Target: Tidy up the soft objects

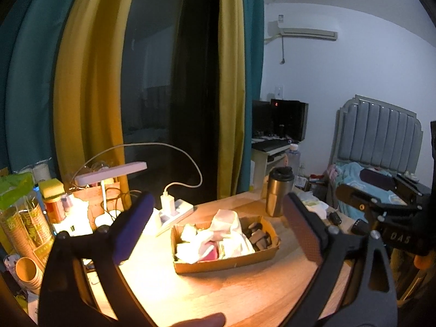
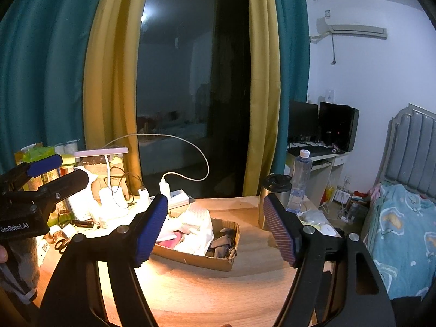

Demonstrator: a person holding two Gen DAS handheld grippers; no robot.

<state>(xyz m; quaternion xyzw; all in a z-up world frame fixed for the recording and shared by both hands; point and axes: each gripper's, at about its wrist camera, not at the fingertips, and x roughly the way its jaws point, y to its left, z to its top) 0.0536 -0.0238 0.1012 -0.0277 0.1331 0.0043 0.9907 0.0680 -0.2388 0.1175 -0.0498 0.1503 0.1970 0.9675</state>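
A shallow cardboard box [image 1: 231, 265] sits on the wooden table [image 1: 218, 294]. It holds white cloths [image 1: 226, 229], a pink item [image 1: 211, 253] and grey-brown socks [image 1: 259, 235]. The box shows in the right wrist view [image 2: 207, 261] too, with the cloths [image 2: 199, 226] and socks [image 2: 223, 242]. My left gripper [image 1: 218, 226] is open and empty, raised in front of the box. My right gripper [image 2: 215, 229] is open and empty, also raised in front of the box. The left gripper shows at the left of the right wrist view [image 2: 58, 173].
A steel tumbler [image 1: 279, 192] stands behind the box, a water bottle [image 2: 299, 179] beside it. A power strip with a charger [image 1: 174, 209], a desk lamp [image 1: 111, 173] and paper cups [image 1: 26, 234] crowd the left. A bed [image 2: 403, 234] lies right.
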